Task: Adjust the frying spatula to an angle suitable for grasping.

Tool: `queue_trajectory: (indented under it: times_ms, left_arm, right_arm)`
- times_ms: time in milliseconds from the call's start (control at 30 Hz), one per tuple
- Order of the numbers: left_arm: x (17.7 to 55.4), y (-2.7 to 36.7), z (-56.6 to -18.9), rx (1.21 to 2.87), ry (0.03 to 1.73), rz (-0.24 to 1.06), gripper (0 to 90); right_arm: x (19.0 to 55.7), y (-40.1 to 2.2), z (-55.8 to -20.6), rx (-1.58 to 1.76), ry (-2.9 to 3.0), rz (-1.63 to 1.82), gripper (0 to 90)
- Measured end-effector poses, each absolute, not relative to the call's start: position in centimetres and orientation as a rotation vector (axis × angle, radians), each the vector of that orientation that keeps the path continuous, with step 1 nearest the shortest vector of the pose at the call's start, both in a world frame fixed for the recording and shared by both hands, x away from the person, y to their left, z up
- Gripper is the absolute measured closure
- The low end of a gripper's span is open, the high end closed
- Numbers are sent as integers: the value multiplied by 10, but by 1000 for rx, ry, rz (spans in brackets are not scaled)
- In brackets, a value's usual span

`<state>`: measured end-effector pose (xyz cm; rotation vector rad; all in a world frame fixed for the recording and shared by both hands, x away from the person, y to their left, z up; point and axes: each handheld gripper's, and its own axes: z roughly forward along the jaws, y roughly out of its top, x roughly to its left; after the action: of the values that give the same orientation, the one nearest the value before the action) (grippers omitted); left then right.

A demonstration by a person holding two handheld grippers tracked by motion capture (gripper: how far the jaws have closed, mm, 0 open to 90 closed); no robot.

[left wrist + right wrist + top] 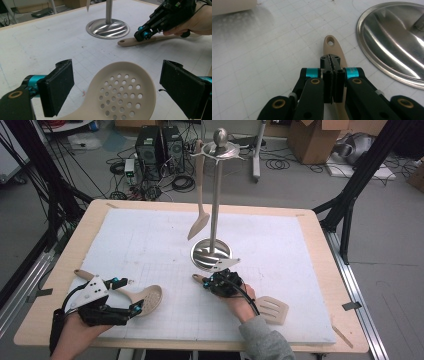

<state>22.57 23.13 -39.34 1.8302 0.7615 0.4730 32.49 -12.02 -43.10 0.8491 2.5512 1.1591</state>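
From above, the right claw (206, 281) is sitting on the slotted spatula (272, 309) handle beside the stand (212, 254); from the left claw (117, 91), jaws are gaping around the skimmer (120, 96) on the counter (37, 45); from the right claw (332, 75), pads are meeting over the handle

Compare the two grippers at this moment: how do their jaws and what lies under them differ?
The left gripper has its jaws wide apart on either side of the perforated spoon, pads clear of it; the right gripper has its jaws pressed together, with no gap showing. The left one is over the spoon's round holed bowl, the right one over the handle of the slotted spatula, near its hanging hole. Both utensils are beige and lie flat on the white mat.
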Motion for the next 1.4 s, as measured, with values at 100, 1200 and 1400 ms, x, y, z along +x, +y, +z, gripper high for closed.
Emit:
queue_trajectory:
  times_ms: [100, 1200, 1400]
  left_arm:
    - [226, 231, -394, 1832, 761, 471, 124]
    - [231, 224, -396, 1844, 751, 453, 124]
    - [230, 224, -396, 1847, 740, 444, 124]
  right_arm:
    - [324, -120, -430, 848, 2548, 1170, 898]
    - [301, -193, -387, 586, 2640, 1209, 596]
    - [308, -203, -389, 657, 2678, 1211, 398]
